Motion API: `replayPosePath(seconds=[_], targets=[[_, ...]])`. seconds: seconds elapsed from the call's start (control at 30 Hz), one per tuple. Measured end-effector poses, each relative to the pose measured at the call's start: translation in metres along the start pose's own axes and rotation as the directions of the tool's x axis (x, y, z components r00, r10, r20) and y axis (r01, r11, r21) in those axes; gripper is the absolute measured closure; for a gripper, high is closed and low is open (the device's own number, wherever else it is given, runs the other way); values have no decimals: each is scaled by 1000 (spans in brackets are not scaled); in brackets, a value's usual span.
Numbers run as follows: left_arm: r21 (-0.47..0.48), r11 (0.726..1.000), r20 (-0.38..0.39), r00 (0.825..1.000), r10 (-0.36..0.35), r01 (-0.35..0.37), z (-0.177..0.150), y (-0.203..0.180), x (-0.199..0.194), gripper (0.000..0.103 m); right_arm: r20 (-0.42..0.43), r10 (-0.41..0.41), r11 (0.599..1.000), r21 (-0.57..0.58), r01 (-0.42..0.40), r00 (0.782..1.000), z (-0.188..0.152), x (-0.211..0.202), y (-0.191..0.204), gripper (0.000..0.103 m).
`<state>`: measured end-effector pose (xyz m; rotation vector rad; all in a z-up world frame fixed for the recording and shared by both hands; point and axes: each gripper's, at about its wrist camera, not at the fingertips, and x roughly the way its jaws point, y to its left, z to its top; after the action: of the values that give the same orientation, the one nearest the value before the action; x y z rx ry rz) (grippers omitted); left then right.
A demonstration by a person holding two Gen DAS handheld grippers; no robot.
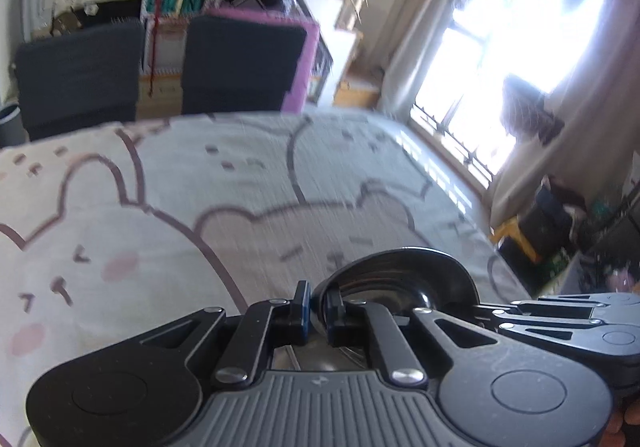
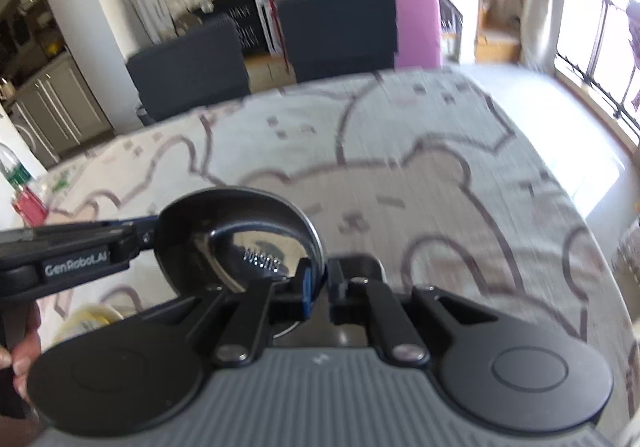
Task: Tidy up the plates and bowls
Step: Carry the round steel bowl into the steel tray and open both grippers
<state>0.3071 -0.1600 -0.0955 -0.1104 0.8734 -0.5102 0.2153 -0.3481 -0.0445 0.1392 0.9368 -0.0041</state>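
Steel bowl (image 2: pixel 240 235), shiny and stamped on its base, hangs in the air above the cartoon-print tablecloth (image 2: pixel 460 175), pinched at its rim from two sides. The right gripper (image 2: pixel 318 287) grips the near rim between narrow jaws, while the left gripper (image 2: pixel 150 233) clamps the opposite edge. In the left wrist view the same bowl (image 1: pixel 404 275) sits tilted in the left gripper (image 1: pixel 318 307), with the right gripper (image 1: pixel 496 313) reaching in from the side. Motion blur suggests a carry is under way. Judging by this, the bowl is being transported; the next move calls for lowering it level onto a chosen spot. A yellowish dish (image 2: pixel 90 321) lies nearby; what it is I cannot tell.
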Motion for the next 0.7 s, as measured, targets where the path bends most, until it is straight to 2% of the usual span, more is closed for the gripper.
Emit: replayPosePath(seconds=[0.1, 0.27, 0.47, 0.7], targets=[[15, 1000, -56, 998, 4, -3, -4, -4, 20, 95, -52, -33, 999, 7, 34, 998, -3, 10, -5, 94], [60, 998, -132, 991, 23, -16, -12, -5, 43, 95, -154, -43, 999, 19, 46, 987, -10, 34, -12, 93], [108, 994, -141, 989, 34, -19, -15, -4, 58, 95, -218, -68, 998, -19, 66, 973, -14, 55, -9, 92], [109, 994, -150, 988, 27, -10, -14, 0, 72, 95, -266, -84, 996, -39, 76, 960, -17, 68, -7, 91]])
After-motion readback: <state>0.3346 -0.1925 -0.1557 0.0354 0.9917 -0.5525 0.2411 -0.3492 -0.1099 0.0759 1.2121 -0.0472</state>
